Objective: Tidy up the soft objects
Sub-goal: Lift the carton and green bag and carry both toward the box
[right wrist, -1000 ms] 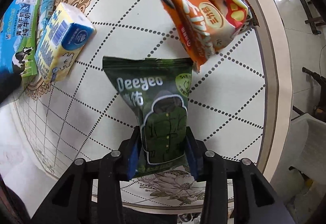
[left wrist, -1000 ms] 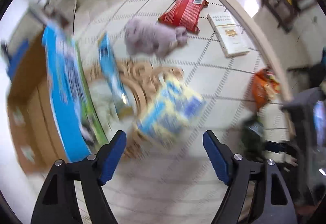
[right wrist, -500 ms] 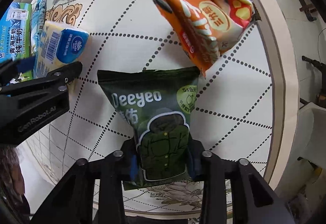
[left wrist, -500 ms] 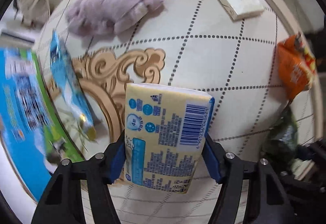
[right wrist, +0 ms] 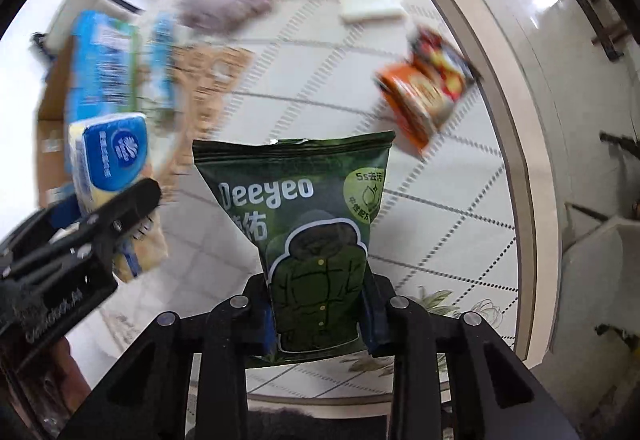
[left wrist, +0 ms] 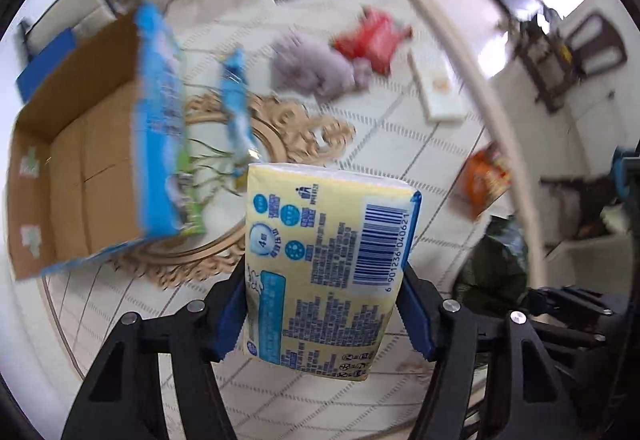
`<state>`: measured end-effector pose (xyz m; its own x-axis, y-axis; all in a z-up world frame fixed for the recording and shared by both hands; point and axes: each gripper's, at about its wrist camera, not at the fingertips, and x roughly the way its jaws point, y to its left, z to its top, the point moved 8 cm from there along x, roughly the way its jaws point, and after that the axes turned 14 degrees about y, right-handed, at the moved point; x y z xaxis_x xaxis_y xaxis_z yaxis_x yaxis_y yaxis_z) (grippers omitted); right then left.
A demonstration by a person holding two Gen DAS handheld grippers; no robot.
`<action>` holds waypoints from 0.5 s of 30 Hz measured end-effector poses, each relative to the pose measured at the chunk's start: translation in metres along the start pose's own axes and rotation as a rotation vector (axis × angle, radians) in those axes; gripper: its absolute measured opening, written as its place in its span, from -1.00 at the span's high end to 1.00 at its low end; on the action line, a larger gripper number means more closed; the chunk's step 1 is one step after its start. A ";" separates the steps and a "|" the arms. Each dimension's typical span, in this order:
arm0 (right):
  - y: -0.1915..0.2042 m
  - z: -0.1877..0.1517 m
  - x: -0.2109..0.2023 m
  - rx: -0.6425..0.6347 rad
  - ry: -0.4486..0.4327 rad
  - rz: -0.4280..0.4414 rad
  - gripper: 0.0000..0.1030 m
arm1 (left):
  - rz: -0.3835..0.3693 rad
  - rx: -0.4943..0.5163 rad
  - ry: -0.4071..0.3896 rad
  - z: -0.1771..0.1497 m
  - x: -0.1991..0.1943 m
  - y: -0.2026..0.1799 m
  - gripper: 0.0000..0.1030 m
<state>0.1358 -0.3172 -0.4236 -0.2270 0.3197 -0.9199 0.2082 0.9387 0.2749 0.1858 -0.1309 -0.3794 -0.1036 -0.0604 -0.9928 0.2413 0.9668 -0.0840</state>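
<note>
Both tools were loaded above the white patterned worktop (left wrist: 400,144): the left tool (left wrist: 322,304) clamped the yellow tissue pack (left wrist: 326,268) nearer the open cardboard box (left wrist: 76,156) at far left, the right tool (right wrist: 318,314) pinched the dark green Deeyeo pouch (right wrist: 304,224) upright.

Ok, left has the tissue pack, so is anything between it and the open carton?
Yes. The tissue pack sits in the left gripper, and the carton's blue printed wall stands between them, with a blue packet beside it. Going over looks clearer.
</note>
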 end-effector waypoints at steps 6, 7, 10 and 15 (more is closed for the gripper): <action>0.092 0.001 -0.075 -0.129 -0.094 0.071 0.36 | -0.047 -0.089 -0.137 0.000 -0.105 0.038 -0.24; 0.113 0.001 -0.081 -0.147 -0.105 0.082 0.36 | -0.048 -0.098 -0.151 0.001 -0.120 0.053 -0.24; 0.172 0.014 -0.094 -0.197 -0.124 0.107 0.36 | -0.032 -0.127 -0.171 0.014 -0.137 0.094 -0.24; 0.260 0.049 -0.090 -0.237 -0.122 0.093 0.36 | -0.008 -0.210 -0.153 0.040 -0.137 0.180 -0.24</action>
<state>0.2569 -0.1078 -0.2831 -0.0982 0.4014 -0.9106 -0.0091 0.9146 0.4041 0.2823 0.0411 -0.2621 0.0466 -0.0899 -0.9949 0.0335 0.9955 -0.0884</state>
